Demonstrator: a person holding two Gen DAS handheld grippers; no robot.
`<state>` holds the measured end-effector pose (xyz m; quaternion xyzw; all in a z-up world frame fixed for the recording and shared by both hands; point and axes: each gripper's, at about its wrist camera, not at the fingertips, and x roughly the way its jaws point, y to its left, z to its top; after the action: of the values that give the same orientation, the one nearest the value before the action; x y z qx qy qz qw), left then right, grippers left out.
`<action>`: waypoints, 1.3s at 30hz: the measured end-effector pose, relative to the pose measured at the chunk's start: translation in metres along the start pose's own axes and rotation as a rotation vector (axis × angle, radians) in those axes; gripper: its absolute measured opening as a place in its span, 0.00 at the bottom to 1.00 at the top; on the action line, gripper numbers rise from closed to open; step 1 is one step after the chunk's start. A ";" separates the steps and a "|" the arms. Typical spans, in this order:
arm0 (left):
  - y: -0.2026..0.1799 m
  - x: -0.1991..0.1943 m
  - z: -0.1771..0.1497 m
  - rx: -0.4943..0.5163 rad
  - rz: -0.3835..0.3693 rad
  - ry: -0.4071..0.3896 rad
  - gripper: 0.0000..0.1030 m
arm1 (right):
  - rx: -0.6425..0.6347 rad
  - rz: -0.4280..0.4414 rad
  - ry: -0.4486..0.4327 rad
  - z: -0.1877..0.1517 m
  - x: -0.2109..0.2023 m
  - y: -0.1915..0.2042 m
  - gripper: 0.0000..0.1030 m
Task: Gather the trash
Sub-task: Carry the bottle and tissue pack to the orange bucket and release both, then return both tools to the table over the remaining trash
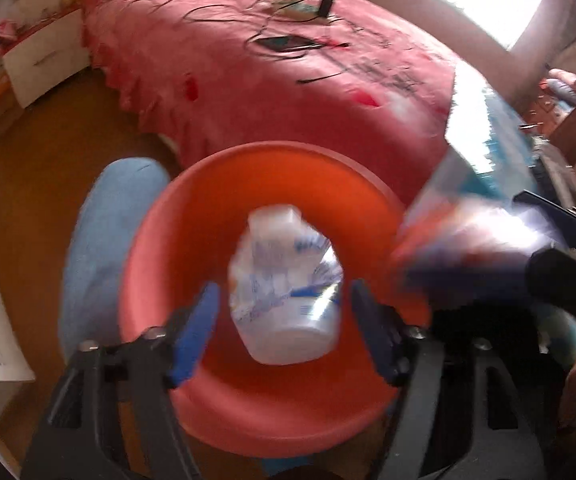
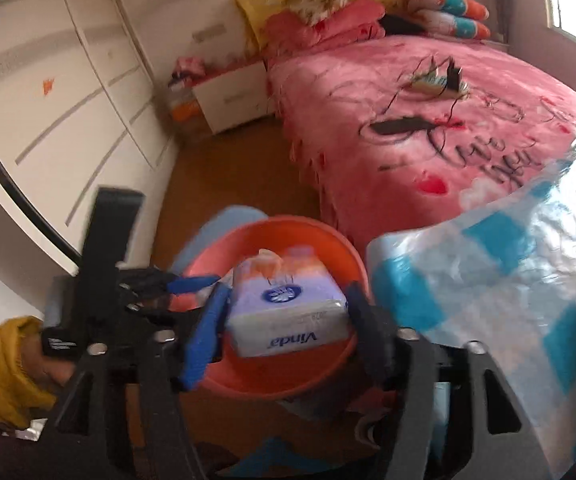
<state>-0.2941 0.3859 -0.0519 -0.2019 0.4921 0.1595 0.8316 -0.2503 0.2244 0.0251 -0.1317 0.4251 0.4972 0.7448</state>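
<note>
A red plastic basin (image 1: 160,240) stands on the floor below both grippers. In the left wrist view a white plastic bottle (image 1: 288,280) with a blue label lies over the basin's middle. My left gripper (image 1: 286,332) brackets the bottle, open, with small gaps at both blue fingers. In the right wrist view a white and purple tissue pack (image 2: 288,316) sits above the basin (image 2: 327,248). The right gripper (image 2: 288,320) straddles the pack, open, and its pads look just clear of the pack's sides. Both views are blurred.
A bed with a pink blanket (image 2: 427,128) fills the far side and carries cables and a dark phone (image 2: 399,125). A blue and white checked plastic bag (image 2: 487,292) lies at the right. A light blue mat (image 1: 108,220) sits under the basin. White wardrobe (image 2: 68,92) stands on the left.
</note>
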 end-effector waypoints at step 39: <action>-0.339 -0.060 0.080 0.522 -0.267 -0.219 0.78 | 0.796 -0.587 -0.563 -0.166 -0.286 -0.274 0.95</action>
<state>-0.1039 0.1273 0.0964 -0.0260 0.3930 -0.0622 0.9171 -0.1414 -0.1877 0.0813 0.1844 0.3103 0.0868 0.9285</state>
